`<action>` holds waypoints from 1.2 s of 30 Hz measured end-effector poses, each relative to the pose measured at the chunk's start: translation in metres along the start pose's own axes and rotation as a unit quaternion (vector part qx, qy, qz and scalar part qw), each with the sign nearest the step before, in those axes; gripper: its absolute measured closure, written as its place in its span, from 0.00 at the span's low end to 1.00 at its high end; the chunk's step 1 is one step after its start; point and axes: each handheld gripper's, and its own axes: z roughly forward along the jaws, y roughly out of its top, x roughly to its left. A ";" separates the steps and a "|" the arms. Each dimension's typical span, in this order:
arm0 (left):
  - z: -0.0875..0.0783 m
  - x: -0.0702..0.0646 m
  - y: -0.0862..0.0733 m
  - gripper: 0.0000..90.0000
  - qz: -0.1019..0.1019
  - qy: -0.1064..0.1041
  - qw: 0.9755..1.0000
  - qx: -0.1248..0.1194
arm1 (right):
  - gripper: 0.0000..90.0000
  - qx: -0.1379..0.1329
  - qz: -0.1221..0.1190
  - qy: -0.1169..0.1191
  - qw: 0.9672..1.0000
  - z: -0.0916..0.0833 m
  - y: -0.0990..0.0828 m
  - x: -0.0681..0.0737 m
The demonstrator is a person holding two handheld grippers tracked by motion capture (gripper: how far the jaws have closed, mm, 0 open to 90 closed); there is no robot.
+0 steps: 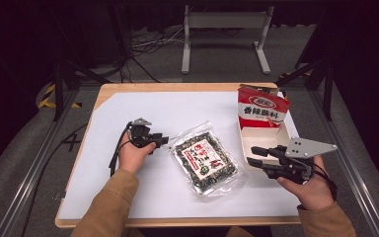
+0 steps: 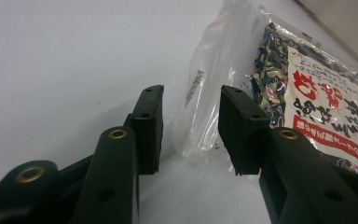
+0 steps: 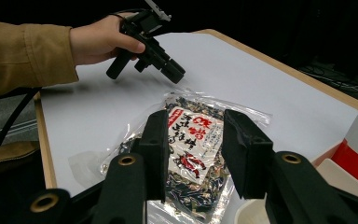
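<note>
I am looking at a flat, crinkly clear plastic packet (image 1: 205, 160) of dark dried bits with a red-and-white label, lying in the middle of the smooth white table (image 1: 128, 197). My left hand-held gripper (image 1: 164, 140) is sitting just beside the packet's sealed edge, jaws partly open, nothing between the pads. My right hand-held gripper (image 1: 254, 156) is hovering near the packet's other side, also partly open and empty. Behind it a red glossy pouch (image 1: 261, 108) is standing in a shallow pale cardboard tray (image 1: 264, 138).
</note>
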 end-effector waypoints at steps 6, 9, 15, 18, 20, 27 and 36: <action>0.006 0.004 -0.002 0.70 -0.018 -0.008 1.000 0.000 | 0.66 0.002 -0.001 0.004 1.000 0.003 -0.001 0.000; 0.007 0.006 -0.002 0.73 -0.029 -0.020 0.999 0.007 | 0.65 0.002 -0.003 0.005 1.000 0.005 -0.001 0.000; 0.009 0.004 -0.003 0.73 -0.030 -0.042 0.999 0.011 | 0.63 0.001 -0.010 0.009 1.000 0.008 -0.002 0.000; 0.010 0.005 -0.004 0.74 -0.033 -0.045 0.998 0.015 | 0.62 0.000 -0.014 0.014 1.000 0.009 -0.001 0.002; 0.010 0.006 -0.004 0.74 -0.035 -0.043 0.998 0.020 | 0.62 0.000 -0.014 0.016 1.000 0.009 -0.002 0.002; 0.010 0.006 -0.004 0.74 -0.044 -0.037 0.998 0.029 | 0.61 0.000 -0.013 0.016 1.000 0.010 -0.003 0.001; 0.008 0.001 -0.003 1.00 -0.030 -0.025 0.998 0.045 | 0.60 0.001 -0.016 0.013 1.000 0.011 -0.003 0.000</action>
